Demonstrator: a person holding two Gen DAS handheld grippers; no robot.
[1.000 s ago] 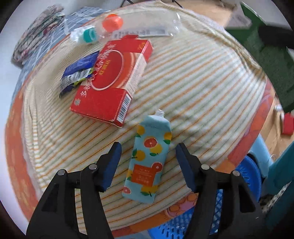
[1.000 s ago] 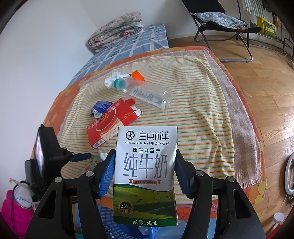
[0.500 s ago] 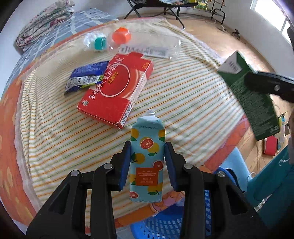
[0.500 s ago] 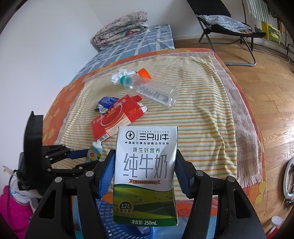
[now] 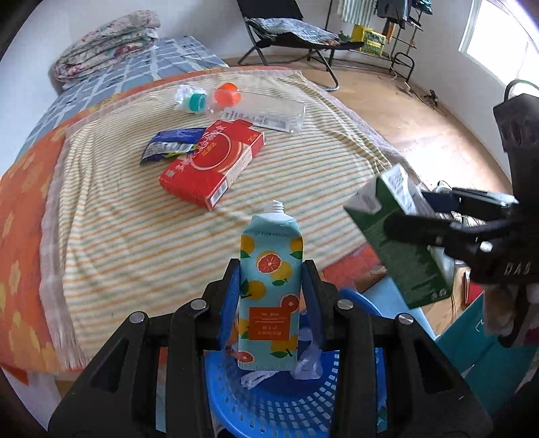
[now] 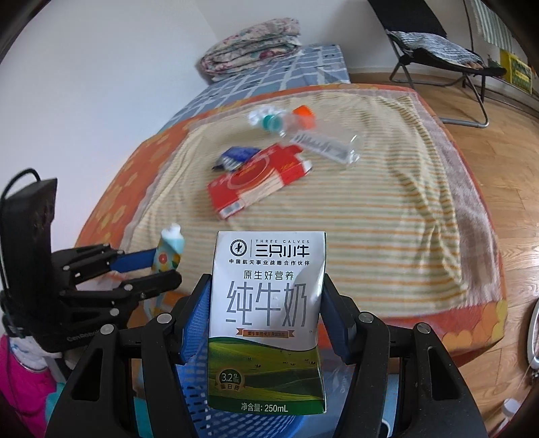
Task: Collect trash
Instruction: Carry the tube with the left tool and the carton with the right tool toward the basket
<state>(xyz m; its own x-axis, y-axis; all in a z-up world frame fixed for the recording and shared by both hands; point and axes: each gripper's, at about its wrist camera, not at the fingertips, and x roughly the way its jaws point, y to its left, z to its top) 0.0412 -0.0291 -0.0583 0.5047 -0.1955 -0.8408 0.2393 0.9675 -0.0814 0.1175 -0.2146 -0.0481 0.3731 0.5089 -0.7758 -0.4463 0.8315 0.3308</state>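
My left gripper (image 5: 271, 286) is shut on a light-blue tube with an orange-fruit print (image 5: 269, 289), held above the blue plastic basket (image 5: 269, 404); the tube also shows in the right wrist view (image 6: 170, 251). My right gripper (image 6: 267, 303) is shut on a green and white milk carton (image 6: 267, 320), held over the basket's rim (image 6: 192, 374); the carton shows at the right of the left wrist view (image 5: 397, 236). On the striped towel (image 5: 134, 219) lie a red box (image 5: 212, 161), a blue wrapper (image 5: 171, 143) and a clear bottle (image 5: 259, 107).
The bed with an orange cover (image 5: 23, 209) holds the towel. A folded quilt (image 5: 107, 60) lies at the far end. A folding chair (image 5: 289, 30) stands on the wood floor (image 5: 438, 128). A teal object (image 5: 488, 343) sits by the basket.
My left gripper closed on the fruit-print tube, lifted it off the towel and drew back over the basket. My right gripper, still holding the carton, moved in beside it.
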